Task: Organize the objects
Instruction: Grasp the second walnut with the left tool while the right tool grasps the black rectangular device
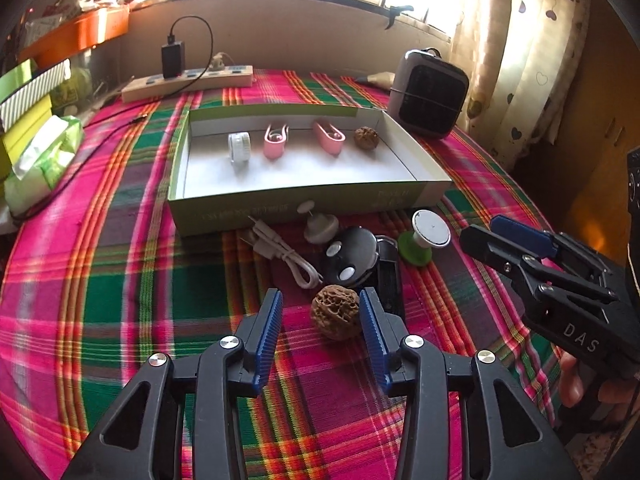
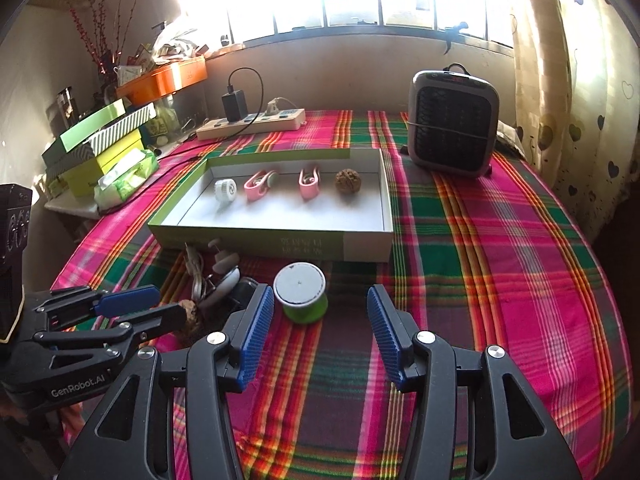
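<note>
A loose walnut point(image 1: 335, 312) lies on the plaid cloth between the blue pads of my left gripper point(image 1: 320, 304). The gripper is open; the walnut sits close to the right-hand pad with a gap on the other side. In the right wrist view my right gripper point(image 2: 320, 294) is open around a green spool with a white top point(image 2: 301, 292), which stands near its left-hand finger, unpressed. A shallow green-and-white box point(image 1: 296, 196) behind holds a white roll point(image 1: 239, 147), two pink clips point(image 1: 275, 142) and another walnut point(image 1: 366, 137).
In front of the box lie a white cable point(image 1: 280, 252), a white knob point(image 1: 320, 226) and a black round device point(image 1: 350, 254). A grey heater point(image 2: 452, 124) stands at the back right, a power strip point(image 2: 252, 122) at the back, and stacked boxes point(image 2: 100, 140) on the left.
</note>
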Demonstrator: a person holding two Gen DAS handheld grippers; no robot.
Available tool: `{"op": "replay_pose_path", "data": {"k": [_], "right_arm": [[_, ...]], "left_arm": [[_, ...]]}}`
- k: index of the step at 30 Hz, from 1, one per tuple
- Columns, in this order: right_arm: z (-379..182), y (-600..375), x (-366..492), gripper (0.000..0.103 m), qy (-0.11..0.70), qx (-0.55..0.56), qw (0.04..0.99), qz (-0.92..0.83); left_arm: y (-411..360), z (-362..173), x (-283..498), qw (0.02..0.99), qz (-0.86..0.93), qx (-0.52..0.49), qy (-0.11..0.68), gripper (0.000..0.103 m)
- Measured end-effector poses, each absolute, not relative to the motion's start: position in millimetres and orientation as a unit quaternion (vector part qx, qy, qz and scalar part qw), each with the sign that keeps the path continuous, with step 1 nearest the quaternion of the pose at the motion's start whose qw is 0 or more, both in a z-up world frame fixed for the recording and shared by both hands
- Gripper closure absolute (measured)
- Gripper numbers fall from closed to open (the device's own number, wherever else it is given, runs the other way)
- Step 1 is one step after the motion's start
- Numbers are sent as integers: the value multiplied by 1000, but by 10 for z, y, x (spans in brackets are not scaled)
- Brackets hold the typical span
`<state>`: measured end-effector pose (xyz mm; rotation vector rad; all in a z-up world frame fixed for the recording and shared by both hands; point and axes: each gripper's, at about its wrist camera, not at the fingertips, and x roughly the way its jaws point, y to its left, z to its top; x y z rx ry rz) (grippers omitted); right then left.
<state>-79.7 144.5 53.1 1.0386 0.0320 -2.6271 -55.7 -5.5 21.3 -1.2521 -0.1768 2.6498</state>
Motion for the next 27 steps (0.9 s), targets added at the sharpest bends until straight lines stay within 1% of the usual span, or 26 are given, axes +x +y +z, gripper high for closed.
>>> {"op": "replay_pose_path", "data": {"k": [9,16,21,27], "right_arm": [[510,1505,-764,52,2,364,152,-919],[484,1501,-758,52,3,369,151,-917],[470,1463,-742,53,7,373,152,-915],[447,1394,-712,52,10,379,156,-912]], "left_arm": [[6,153,-572,107,894,-431,-56,64],[-62,87,-624,105,889,-440,-75,64],[-105,66,-634,104,889,-440,-80,67],[-124,62,-682,105,890,-437,-74,67]]}}
